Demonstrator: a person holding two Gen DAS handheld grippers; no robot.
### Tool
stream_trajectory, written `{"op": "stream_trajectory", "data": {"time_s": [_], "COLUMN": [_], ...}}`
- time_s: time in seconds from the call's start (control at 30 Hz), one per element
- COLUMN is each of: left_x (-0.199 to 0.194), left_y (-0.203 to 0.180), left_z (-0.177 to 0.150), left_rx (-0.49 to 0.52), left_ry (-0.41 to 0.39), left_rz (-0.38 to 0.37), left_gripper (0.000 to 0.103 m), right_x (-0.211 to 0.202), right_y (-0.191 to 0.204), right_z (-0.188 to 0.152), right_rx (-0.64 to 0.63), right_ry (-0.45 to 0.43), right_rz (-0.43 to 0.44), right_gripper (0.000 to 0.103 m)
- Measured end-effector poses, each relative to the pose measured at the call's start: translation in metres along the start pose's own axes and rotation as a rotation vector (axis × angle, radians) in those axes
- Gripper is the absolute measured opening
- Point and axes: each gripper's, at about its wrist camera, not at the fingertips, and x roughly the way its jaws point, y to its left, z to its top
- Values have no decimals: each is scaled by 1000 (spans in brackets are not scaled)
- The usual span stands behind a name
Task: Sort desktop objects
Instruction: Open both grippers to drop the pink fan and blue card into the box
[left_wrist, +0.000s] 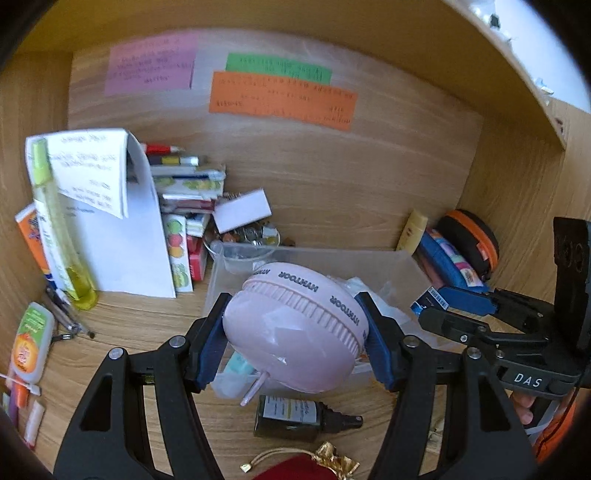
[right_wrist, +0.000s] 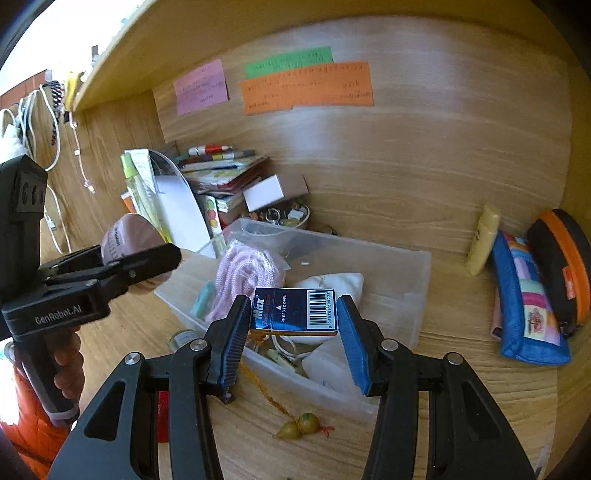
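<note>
Claws both loaded — left claw (left_wrist: 295, 325) clamps pink fan (left_wrist: 295, 328), right claw (right_wrist: 293, 317) blue box (right_wrist: 294, 311) — above clear bin (right_wrist: 417, 273).

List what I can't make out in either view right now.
- Sticky notes, both views: writing blurred.
- Clear bin, left view: contents hidden behind pink fan.
- Blue box, left view: mostly hidden by right gripper.
- Red pouch, left view: cut off at bottom edge.

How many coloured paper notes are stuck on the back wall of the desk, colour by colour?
Pink note: 1
Green note: 1
Orange note: 1, though it may be two strips overlapping
Total: 3
</note>
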Motion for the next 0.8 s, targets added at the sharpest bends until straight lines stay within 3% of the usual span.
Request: {"op": "stream_trajectory", "data": {"time_s": [0.4,0.7,0.8], "left_x": [56,63,63], "left_y": [9,10,9], "left_z": [-11,-16,-17], "left_rx": [-43,-42,-33], "left_ry": [122,158,160], "left_rz": [-18,-32,-22], "left_gripper": [65,66,67], "right_x": [39,44,44], "right_y": [-15,-6,-3], "right_z": [-9,-12,-13], "right_rx": [44,-2,-16], "right_ry": [89,84,83], "right_rz": [5,-43,-45], "right_gripper": [45,45,51]}}
